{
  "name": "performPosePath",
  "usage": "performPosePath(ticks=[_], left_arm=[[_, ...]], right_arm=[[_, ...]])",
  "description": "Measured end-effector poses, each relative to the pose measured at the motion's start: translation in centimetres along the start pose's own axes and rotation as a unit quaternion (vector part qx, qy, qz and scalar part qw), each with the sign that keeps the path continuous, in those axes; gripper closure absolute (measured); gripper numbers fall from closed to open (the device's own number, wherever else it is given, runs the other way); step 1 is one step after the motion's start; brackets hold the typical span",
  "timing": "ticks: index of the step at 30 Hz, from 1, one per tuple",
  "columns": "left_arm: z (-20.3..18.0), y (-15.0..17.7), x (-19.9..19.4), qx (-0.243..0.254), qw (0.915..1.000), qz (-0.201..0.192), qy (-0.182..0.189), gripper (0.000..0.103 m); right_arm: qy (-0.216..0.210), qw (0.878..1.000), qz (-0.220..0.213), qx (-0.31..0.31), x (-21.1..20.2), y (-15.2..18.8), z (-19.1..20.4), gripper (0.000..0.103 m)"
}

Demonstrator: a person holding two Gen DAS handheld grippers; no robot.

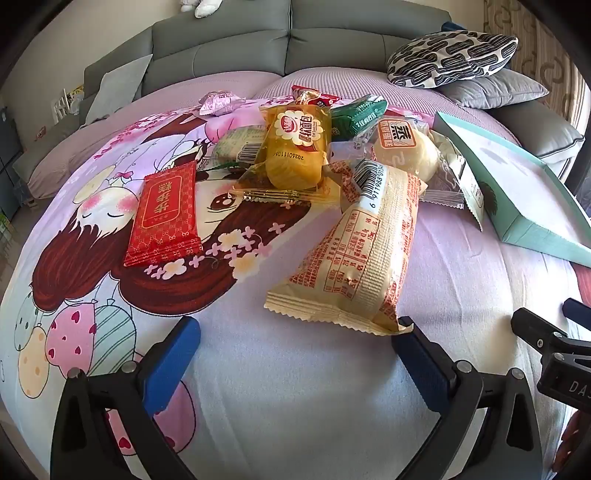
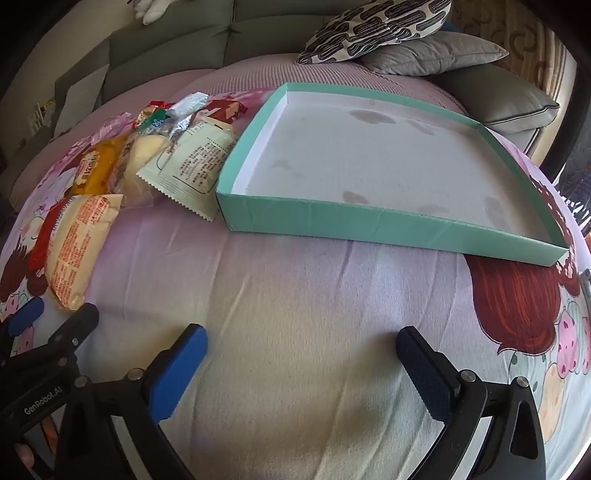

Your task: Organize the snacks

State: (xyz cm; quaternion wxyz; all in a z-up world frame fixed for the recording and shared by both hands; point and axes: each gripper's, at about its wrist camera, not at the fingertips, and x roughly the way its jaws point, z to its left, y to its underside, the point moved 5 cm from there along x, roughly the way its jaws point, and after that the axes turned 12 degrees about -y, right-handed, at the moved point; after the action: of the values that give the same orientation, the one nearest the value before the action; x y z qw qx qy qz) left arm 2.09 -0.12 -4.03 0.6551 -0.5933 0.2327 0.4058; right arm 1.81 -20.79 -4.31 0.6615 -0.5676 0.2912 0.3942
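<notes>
A heap of wrapped snacks lies on a cartoon-print sheet: a red packet [image 1: 162,214], a yellow bread pack [image 1: 295,147], a cream pack with red print [image 1: 354,254], a round white bun pack [image 1: 406,147] and a green packet [image 1: 356,116]. My left gripper [image 1: 297,332] hovers open just short of the cream pack, nothing between its blue pads. To the right sits a shallow teal box [image 2: 369,218], white inside and holding nothing. My right gripper [image 2: 301,339] is open over bare sheet in front of the box. The cream pack [image 2: 74,251] shows at the left of the right wrist view.
A grey sofa back [image 1: 288,40] runs behind the sheet. A black-and-white patterned cushion [image 2: 369,29] and a grey cushion [image 2: 436,51] lie at the far right. The right gripper's body [image 1: 554,350] shows at the left wrist view's right edge.
</notes>
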Motion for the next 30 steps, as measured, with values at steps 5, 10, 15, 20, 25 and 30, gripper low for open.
performPosePath(ticks=[5, 10, 15, 20, 25, 30], left_arm=[[0.03, -0.10, -0.03, 0.002, 1.0000, -0.001, -0.003, 0.000], [-0.07, -0.07, -0.08, 0.005, 1.0000, -0.003, -0.006, 0.000], [-0.10, 0.03, -0.08, 0.005, 1.0000, -0.004, -0.005, 0.000], [-0.05, 0.06, -0.07, 0.007, 0.9999, -0.005, -0.007, 0.000], [-0.04, 0.10, -0.17, 0.012, 0.9998, -0.009, -0.013, 0.000], [0.16, 0.19, -0.18, 0.007, 0.9999, -0.007, -0.006, 0.000]], right_arm=[[0.003, 1.000, -0.002, 0.002, -0.05, 0.22, 0.09, 0.000], [0.007, 1.000, -0.004, -0.002, -0.01, 0.10, 0.15, 0.000], [0.009, 1.000, -0.006, -0.005, -0.08, 0.14, 0.14, 0.000], [0.004, 1.000, -0.005, -0.004, -0.01, 0.28, 0.36, 0.000], [0.003, 1.000, -0.006, -0.004, -0.02, 0.26, 0.37, 0.000], [0.002, 1.000, -0.005, -0.003, -0.04, 0.12, 0.30, 0.000]])
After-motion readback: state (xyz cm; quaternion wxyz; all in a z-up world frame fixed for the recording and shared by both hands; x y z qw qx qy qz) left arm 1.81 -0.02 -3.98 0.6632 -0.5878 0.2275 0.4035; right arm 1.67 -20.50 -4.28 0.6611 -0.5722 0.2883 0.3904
